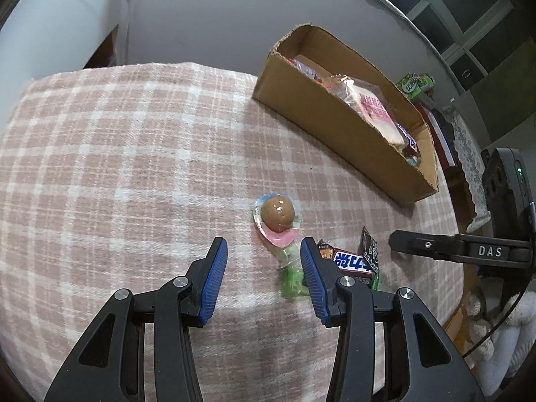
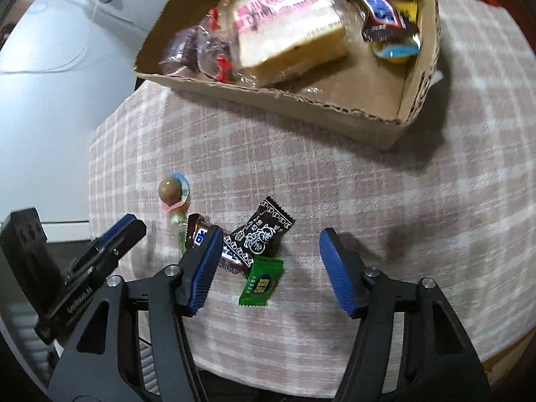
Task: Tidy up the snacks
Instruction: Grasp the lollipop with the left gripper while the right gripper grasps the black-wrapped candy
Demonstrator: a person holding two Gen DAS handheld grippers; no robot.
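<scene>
Left wrist view: left gripper (image 1: 264, 251) tilted down over checked cloth (image 1: 117, 154); jaws part-open, nothing between the pads.
L right finger: tip just beside the lollipop's (image 1: 278, 216) green wrapped stick, partly covering the choc bar (image 1: 351, 263).
Lollipop: brown ball head, pink collar, lying flat, head toward the box.
Right wrist view: right gripper (image 2: 271, 238) also tilted down, jaws wider, empty; frame blurred.
R left finger: tip overlaps the choc bar (image 2: 201, 234); touching or above, can't tell.
Between R fingers: black wrapped candy (image 2: 261, 234) and green sachet (image 2: 261, 283), both on cloth, touching or overlapping the bar; can't tell which.
Loose pile: bar, black candy, green sachet bunched together; lollipop (image 2: 172, 191) just beside, on the L gripper's side.
Cardboard box (image 2: 418, 77): open top, torn rim, on cloth well apart from pile.
Box contents: bagged cake slice w/ pink print (image 2: 288, 26), red-clear wrappers (image 2: 207, 50), choc bar, blue-yellow small pack.
In the way: each gripper's finger crowds the pile from either side.
Beyond table: green packs (image 1: 413, 83), lace cloth (image 1: 469, 147), dark window.
</scene>
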